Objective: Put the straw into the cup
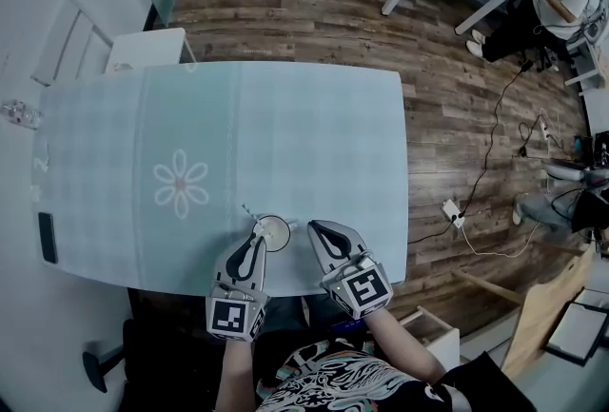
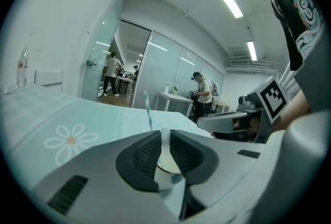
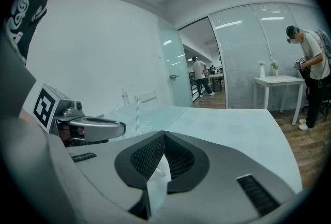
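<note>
A small white cup (image 1: pixel 275 233) stands near the front edge of the teal table (image 1: pixel 314 134). A teal-striped straw (image 1: pixel 248 212) rises from it and leans to the far left. My left gripper (image 1: pixel 259 241) is shut on the cup's near wall. In the left gripper view the white wall (image 2: pixel 164 141) is pinched between the jaws, with the straw (image 2: pixel 148 109) upright behind it. My right gripper (image 1: pixel 320 228), just right of the cup, is shut on a scrap of white paper (image 3: pixel 157 179). The right gripper view shows the straw (image 3: pixel 137 112) past the left gripper (image 3: pixel 95 128).
A dark phone (image 1: pixel 47 237) lies at the table's left edge and a clear bottle (image 1: pixel 17 113) stands at its far left corner. A white chair (image 1: pixel 114 47) stands behind the table. A power strip and cables (image 1: pixel 452 211) lie on the wood floor to the right, with people farther off.
</note>
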A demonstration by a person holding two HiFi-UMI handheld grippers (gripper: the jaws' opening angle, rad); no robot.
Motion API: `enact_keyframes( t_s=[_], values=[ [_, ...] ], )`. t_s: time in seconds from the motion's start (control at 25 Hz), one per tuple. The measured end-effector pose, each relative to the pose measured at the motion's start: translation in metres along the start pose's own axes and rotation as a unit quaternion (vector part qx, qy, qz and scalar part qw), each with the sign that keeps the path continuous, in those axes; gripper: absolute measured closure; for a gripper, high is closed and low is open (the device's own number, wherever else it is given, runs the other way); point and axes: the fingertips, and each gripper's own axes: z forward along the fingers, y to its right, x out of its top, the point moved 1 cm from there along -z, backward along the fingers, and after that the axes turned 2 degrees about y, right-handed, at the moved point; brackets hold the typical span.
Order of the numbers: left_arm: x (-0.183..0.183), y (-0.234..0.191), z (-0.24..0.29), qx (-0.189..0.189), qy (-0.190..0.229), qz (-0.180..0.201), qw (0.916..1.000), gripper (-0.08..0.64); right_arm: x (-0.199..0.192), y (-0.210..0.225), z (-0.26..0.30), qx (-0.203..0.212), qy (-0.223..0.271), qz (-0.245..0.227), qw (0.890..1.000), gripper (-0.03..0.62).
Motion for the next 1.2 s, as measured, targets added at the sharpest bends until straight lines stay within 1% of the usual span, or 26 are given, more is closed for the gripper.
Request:
enact_keyframes(
  t_s=[0.44, 0.8, 1.0, 1.12, 1.2],
  values=[
    [-0.010, 0.002, 0.007, -0.010, -0.010, -0.005, 0.9999, 0.500, -0.002, 0.001, 0.002, -0.004, -0.006, -0.001, 1.000, 0.604],
    [-0.017, 0.001, 0.009, -0.010, -0.012, -0.012, 0.9998, 0.499, -0.004, 0.001, 0.002, -0.005, -0.010, -0.001, 1.000, 0.604],
    [-0.015, 0.002, 0.010, -0.014, -0.016, 0.003, 0.9998, 0.494, -0.003, -0.001, 0.004, -0.004, -0.010, 0.000, 1.000, 0.604],
    [-0.015, 0.004, 0.011, -0.021, -0.015, -0.005, 0.9997, 0.493, -0.003, -0.001, 0.003, -0.005, -0.010, 0.000, 1.000, 0.604],
    [-0.017, 0.002, 0.012, -0.019, -0.018, -0.011, 0.9996, 0.487, -0.002, 0.000, 0.003, -0.006, -0.010, -0.001, 1.000, 0.604]
  ],
)
